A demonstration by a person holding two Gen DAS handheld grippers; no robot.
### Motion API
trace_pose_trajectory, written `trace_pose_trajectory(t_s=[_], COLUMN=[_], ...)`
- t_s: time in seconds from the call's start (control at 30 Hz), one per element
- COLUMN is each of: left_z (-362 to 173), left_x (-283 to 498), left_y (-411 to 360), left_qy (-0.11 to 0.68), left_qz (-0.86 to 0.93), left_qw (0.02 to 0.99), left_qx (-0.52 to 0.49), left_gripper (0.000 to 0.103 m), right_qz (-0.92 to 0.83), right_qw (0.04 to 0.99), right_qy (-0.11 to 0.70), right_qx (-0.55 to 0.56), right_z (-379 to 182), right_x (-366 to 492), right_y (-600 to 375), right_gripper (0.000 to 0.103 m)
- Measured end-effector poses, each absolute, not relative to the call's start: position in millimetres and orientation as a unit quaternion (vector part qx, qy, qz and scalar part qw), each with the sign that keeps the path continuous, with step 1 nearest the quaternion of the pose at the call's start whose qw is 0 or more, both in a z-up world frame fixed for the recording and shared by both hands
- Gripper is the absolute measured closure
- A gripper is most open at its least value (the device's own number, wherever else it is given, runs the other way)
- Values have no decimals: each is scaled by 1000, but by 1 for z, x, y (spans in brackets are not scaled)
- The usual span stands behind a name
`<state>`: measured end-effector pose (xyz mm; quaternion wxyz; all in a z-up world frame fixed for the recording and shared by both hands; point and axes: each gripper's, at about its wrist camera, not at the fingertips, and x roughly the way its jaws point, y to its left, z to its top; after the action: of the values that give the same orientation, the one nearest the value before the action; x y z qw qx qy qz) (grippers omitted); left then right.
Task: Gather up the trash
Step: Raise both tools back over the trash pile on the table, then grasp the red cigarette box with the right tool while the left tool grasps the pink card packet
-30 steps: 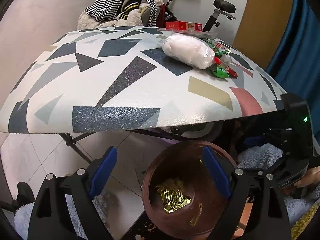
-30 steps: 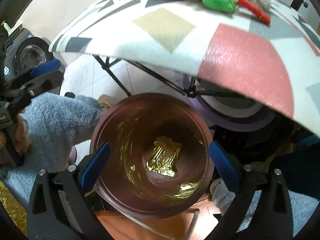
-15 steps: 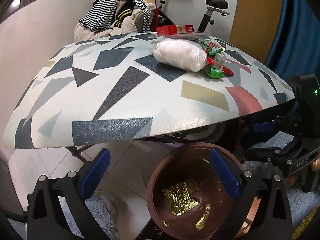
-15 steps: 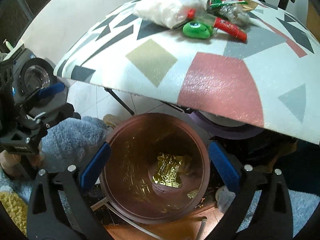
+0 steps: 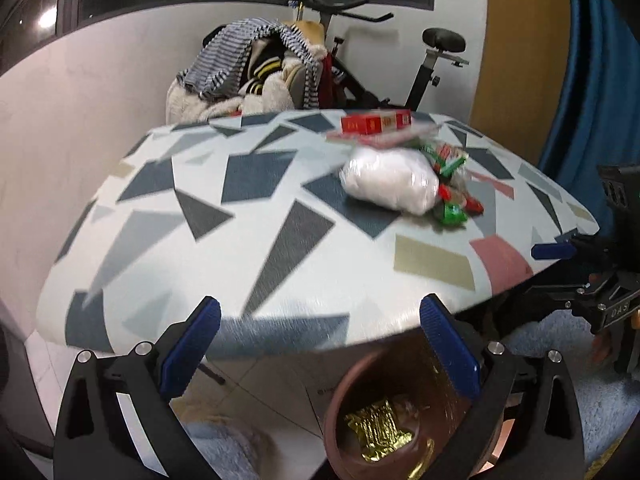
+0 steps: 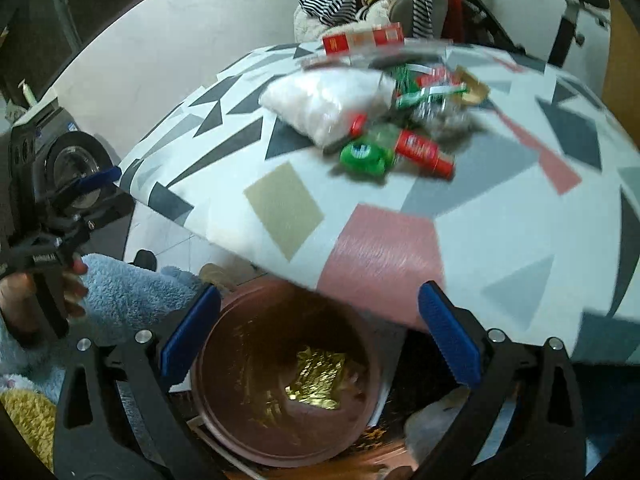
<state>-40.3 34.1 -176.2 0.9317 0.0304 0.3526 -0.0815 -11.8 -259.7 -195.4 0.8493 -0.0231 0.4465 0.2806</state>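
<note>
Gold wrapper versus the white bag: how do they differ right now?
The gold wrapper lies crumpled at the bottom of the brown bin; the white bag sits on the patterned table. The wrapper is small, flat and shiny; the bag is bigger, puffy and pale. Neither is gripped.

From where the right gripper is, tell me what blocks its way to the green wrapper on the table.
Nothing visible: bare tabletop lies between the open right gripper and the green wrapper; the white bag sits behind it.

A home: exercise bike [image 5: 400, 64] draped with clothes [image 5: 256, 72].
</note>
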Motion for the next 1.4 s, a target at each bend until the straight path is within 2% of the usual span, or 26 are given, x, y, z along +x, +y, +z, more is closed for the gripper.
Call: trace_pose_trajectory(t_s=[0.27,0.77,1.03,1.4], left_z=[-143,-134,-131,-146], left_x=[-20,31,61,85], left_y=[39,50,73,108], left_qy=[331,367,368,385], left_qz=[-102,-103,-85,-65], left_qw=[937,925,925,916], left_qx=[43,-5,-41,-90], left_gripper=[6,6,6,6], right_qz=[257,242,247,224], right_qw=[879,884,883,876], right_qy=[396,400,395,421], right_qx=[-62,-30,-59,-78], right_z=[-163,-144,-129,-139], right_x=[14,89,141,222], right_y=[-273,-289,-244,-164], right_gripper=[6,6,6,6])
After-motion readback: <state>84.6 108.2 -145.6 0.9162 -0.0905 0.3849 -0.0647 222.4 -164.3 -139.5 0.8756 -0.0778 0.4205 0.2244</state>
